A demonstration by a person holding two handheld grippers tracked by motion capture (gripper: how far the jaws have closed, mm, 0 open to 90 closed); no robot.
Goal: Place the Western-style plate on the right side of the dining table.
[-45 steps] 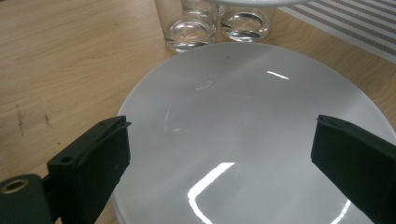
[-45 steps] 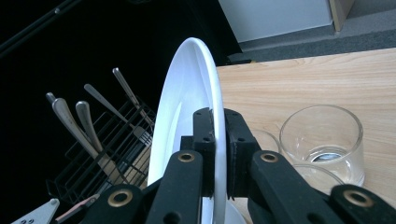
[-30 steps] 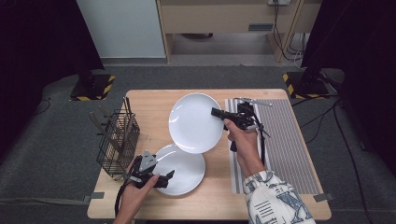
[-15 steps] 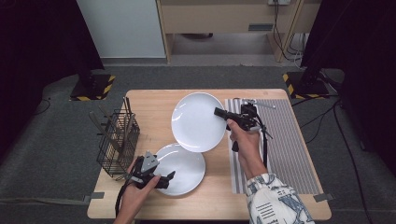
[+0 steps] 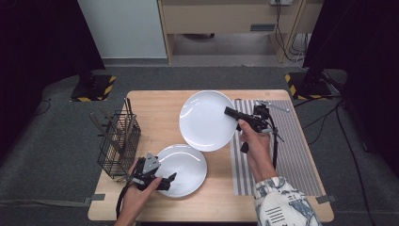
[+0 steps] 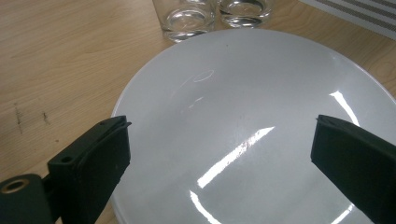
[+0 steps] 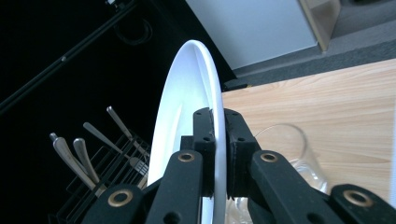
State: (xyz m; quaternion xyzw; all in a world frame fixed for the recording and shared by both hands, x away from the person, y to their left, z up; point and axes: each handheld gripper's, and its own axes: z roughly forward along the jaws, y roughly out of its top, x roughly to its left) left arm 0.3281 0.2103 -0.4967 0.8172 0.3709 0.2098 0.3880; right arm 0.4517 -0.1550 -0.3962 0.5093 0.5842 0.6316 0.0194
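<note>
Right gripper (image 5: 229, 113) clamps the rim of a white plate (image 5: 207, 120), its two jaws pressed flat against either face of the rim, as the right gripper view (image 7: 218, 154) shows. That raised plate (image 7: 187, 116) is lifted off the surface and tipped up on edge; in the high view its round face is turned toward the camera, and it extends away from the gripper toward the person's left, above the wooden surface (image 5: 155, 106). In the right gripper view the plate stands nearly vertical, edge on, its rim running up from between the jaws.

Left gripper (image 5: 162, 181) is released, jaws spread wide with nothing pressed between them. It hovers at the near edge of a second white plate (image 5: 183, 169), which lies flat on the surface. In the left gripper view this flat plate (image 6: 243, 135) spreads out ahead of the open jaws (image 6: 219, 163) and holds nothing.

A black wire basket (image 5: 118, 143) stands on the surface just beyond and outward of the left gripper, holding several pieces of cutlery (image 5: 106, 125) that lean upright with their handles sticking out of the top. Two clear glasses (image 6: 189, 18) stand upright past the far rim of the flat plate, both looking empty. A striped mat (image 5: 291, 150) lies under the right hand.
</note>
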